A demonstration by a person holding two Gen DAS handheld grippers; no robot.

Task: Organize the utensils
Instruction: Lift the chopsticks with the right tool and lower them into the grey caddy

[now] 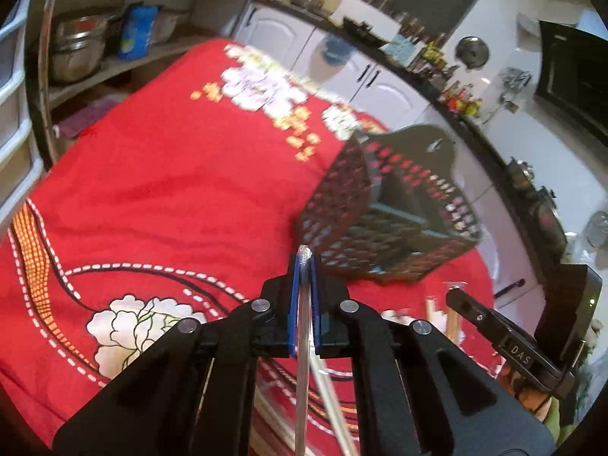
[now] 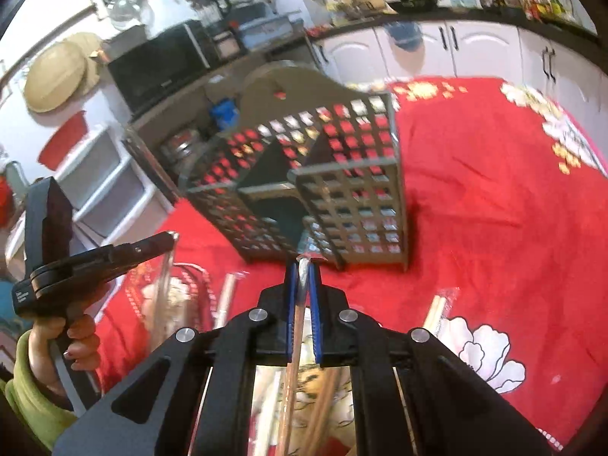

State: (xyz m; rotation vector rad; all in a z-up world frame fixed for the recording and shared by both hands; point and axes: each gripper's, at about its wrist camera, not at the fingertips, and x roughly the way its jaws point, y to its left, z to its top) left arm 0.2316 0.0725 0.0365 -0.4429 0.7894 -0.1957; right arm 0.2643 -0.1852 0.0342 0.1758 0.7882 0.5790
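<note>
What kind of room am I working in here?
Most likely a home kitchen: white cabinets under a counter crowded with bottles, a microwave, and steel pots on shelves beside the red-clothed table.

A kitchen with white cabinets, a dark countertop, a black microwave and white drawers

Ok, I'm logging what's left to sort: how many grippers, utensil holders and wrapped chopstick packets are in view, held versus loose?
2 grippers: left gripper, right gripper
1 holder
2 held packets, one per gripper
2 loose packets on the cloth, at least; others are too blurred to count
Total: at least 7
</note>
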